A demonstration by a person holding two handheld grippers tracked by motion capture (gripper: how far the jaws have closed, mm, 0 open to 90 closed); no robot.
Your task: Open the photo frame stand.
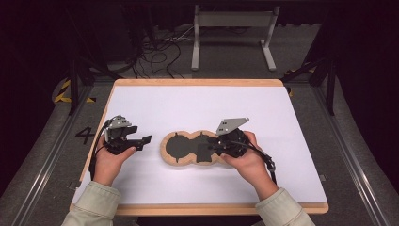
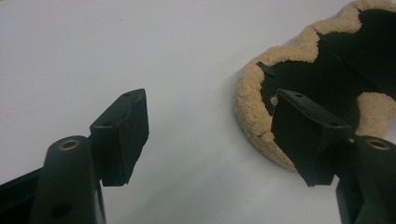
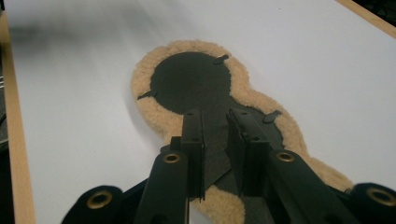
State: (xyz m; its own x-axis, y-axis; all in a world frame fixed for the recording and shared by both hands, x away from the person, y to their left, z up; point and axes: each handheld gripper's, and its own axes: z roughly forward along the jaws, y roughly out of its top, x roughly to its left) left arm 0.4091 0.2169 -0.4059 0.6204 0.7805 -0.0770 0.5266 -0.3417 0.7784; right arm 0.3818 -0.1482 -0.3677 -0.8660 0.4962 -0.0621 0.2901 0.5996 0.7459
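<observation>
A lab or test room: a white-topped table [image 1: 155, 101], dark surroundings, tangled cables [image 1: 157, 59] and a metal stand [image 1: 234, 35] on the far floor.

A single dark figure 4 [image 1: 85, 135] is painted on the grey floor left of the table [image 1: 197, 82]
</observation>
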